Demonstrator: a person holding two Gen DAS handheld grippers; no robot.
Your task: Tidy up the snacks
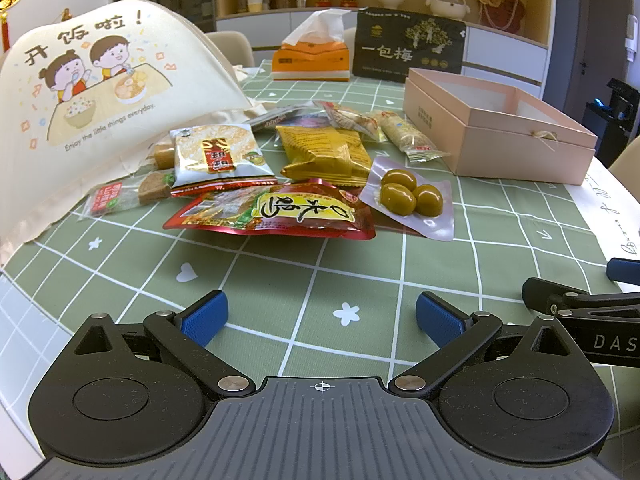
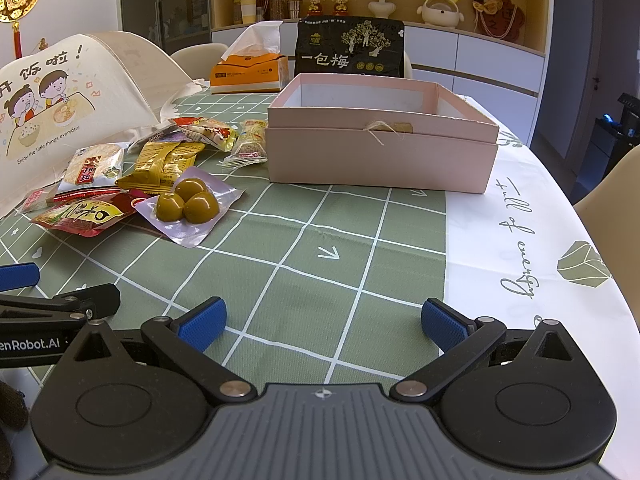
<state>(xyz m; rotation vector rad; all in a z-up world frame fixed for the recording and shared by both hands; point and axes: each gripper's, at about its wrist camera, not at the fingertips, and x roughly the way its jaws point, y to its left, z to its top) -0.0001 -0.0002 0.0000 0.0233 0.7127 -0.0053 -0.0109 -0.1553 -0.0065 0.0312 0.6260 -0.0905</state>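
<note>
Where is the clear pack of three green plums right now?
The plum pack lies flat on the tablecloth, at the snack pile's right edge, beside the red pouch, left of the pink box.

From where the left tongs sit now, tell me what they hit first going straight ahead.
Probably the red snack pouch, the nearest packet ahead of the open left tongs; only bare tablecloth lies before it. Depth is uncertain.

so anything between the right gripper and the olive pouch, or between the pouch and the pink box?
Nothing visible. Bare tablecloth lies between the open right gripper and the olive pouch; the stretch from there to the pink box is also bare.
</note>
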